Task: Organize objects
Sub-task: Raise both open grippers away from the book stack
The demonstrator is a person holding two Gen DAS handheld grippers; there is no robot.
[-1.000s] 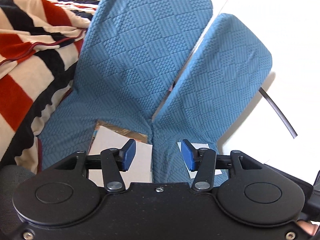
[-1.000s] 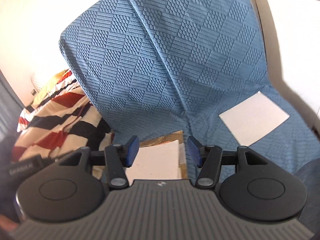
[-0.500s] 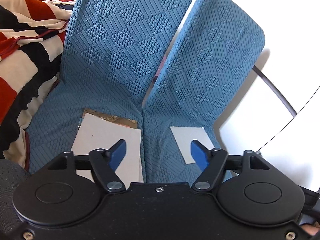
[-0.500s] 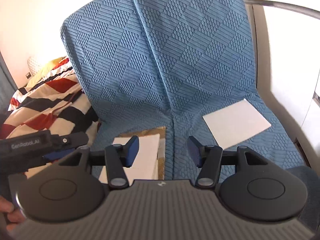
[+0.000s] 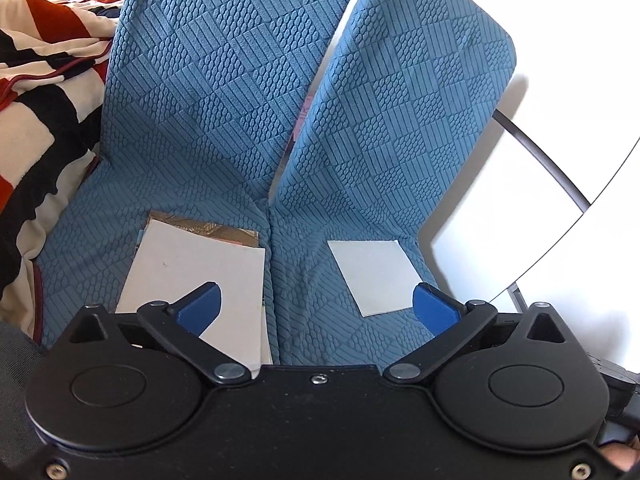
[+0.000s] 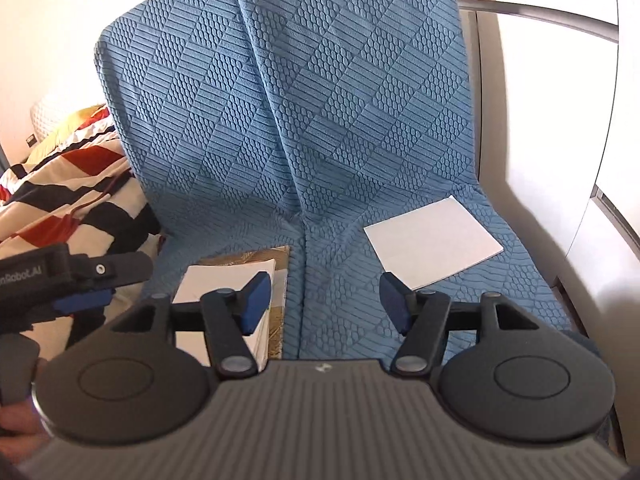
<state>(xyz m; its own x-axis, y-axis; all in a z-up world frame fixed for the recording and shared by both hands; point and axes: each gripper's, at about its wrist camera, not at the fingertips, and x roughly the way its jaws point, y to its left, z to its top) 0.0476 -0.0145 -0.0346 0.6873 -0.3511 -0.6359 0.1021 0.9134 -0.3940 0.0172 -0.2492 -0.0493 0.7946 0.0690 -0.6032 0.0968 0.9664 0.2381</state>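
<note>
Two blue textured seats (image 5: 208, 120) stand side by side. A stack of books (image 5: 192, 276) with a white cover on top and a gold one beneath lies on the left seat; it also shows in the right wrist view (image 6: 224, 280). A single white book (image 5: 374, 276) lies on the right seat, also in the right wrist view (image 6: 432, 240). My left gripper (image 5: 316, 306) is open wide and empty, above the seat fronts. My right gripper (image 6: 324, 300) is open and empty, held above the seam between the seats. The left gripper's body (image 6: 60, 280) shows at the right wrist view's left edge.
A red, black and cream striped blanket (image 5: 36, 120) is piled left of the seats. A white panel with a dark curved rail (image 5: 536, 152) stands to the right, also in the right wrist view (image 6: 540, 16).
My left gripper's jaws have opened from narrow to wide, and it has pulled back from the seats. My right gripper has opened wider and shifted back a little.
</note>
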